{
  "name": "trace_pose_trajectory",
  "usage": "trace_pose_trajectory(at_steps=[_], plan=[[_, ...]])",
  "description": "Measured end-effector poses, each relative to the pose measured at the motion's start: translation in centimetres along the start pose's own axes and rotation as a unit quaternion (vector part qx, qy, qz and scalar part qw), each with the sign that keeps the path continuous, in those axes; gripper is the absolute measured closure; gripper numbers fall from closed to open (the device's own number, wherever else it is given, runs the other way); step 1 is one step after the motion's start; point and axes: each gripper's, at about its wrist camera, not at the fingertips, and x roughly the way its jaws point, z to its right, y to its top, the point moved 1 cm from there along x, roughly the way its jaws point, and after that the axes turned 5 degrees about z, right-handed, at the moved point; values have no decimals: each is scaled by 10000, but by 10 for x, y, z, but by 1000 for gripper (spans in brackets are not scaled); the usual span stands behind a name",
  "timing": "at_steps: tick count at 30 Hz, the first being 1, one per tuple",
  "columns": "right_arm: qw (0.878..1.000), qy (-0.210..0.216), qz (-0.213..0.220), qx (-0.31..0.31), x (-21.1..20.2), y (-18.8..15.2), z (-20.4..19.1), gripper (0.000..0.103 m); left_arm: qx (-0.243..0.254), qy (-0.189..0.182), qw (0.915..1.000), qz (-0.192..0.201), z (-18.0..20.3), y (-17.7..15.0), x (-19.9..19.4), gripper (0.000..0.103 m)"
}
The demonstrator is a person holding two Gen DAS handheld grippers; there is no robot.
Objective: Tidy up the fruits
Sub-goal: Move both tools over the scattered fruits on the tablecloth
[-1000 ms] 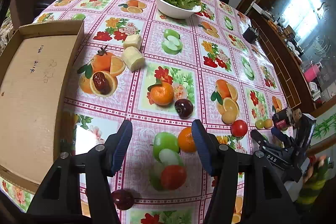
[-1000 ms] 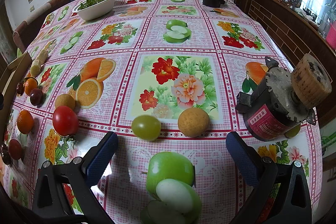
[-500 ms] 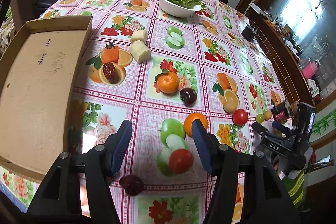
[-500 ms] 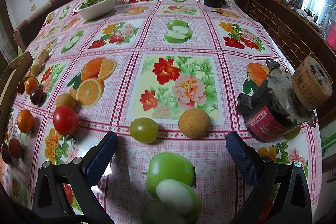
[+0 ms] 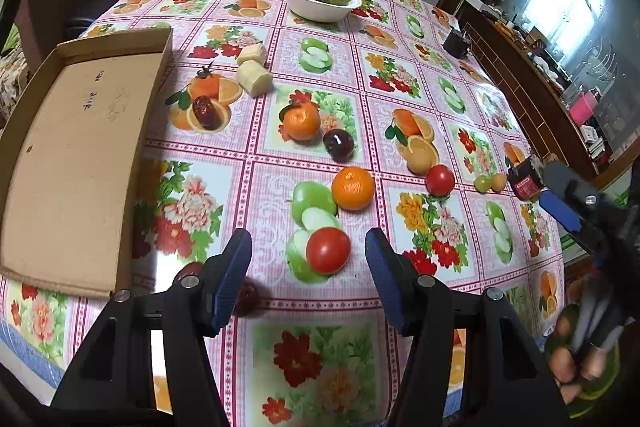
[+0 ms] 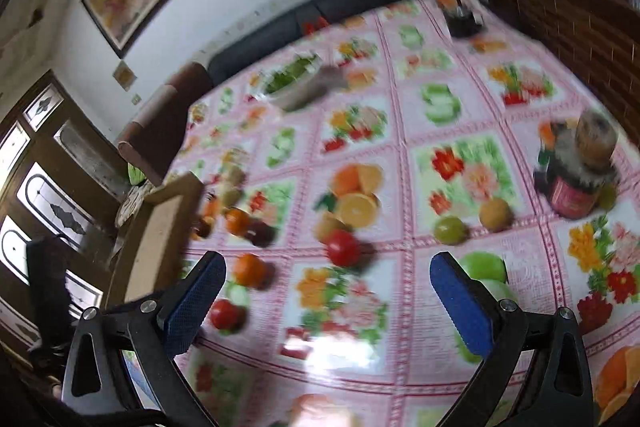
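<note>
Real fruits lie scattered on a fruit-print tablecloth. A red tomato [image 5: 328, 250] sits just ahead of my open left gripper [image 5: 307, 241], with nothing between its fingers. Beyond it are an orange [image 5: 353, 187], a tangerine [image 5: 301, 121], a dark plum [image 5: 339, 145], a red date [image 5: 204, 112] and a second tomato [image 5: 440, 180]. A dark red fruit [image 5: 248, 301] lies half hidden by the left finger. My right gripper [image 6: 326, 265] is open and empty above the table, and its view is blurred. That second tomato [image 6: 343, 247], a green grape [image 6: 450, 230] and a brown round fruit [image 6: 495, 214] lie ahead of it.
A shallow cardboard tray [image 5: 72, 163] lies empty at the left table edge. Two pale cut chunks [image 5: 254, 77] and a white bowl of greens [image 5: 324, 1] sit farther back. A red-labelled motor-like part [image 6: 576, 179] stands at the right edge. A sofa and chairs border the table.
My right gripper has swung up and to the left, blurring its view; the tray now shows in it. The left gripper has drawn back slightly, still open.
</note>
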Motion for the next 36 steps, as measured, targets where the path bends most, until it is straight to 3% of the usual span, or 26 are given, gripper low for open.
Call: trace_pose_trajectory(at_steps=[2,4,9,14,36], plan=[[9991,322,-294,2,6,-4,-11,0,-3,0,10000,-33,0,-3,-1,45],[9980,187,-596,-80,16,-7,-22,0,36,48,10000,-12,-1,-6,-4,45],[9927,-854,-575,-634,20,-24,-42,0,86,194,9998,21,-6,-18,-10,45],[9896,-1048,-384,-904,12,-30,-49,0,75,267,9996,-64,-11,-28,-6,45],[9746,-1679,-434,-1419,20,-38,-57,0,127,326,9991,-243,-18,-39,-1,45]])
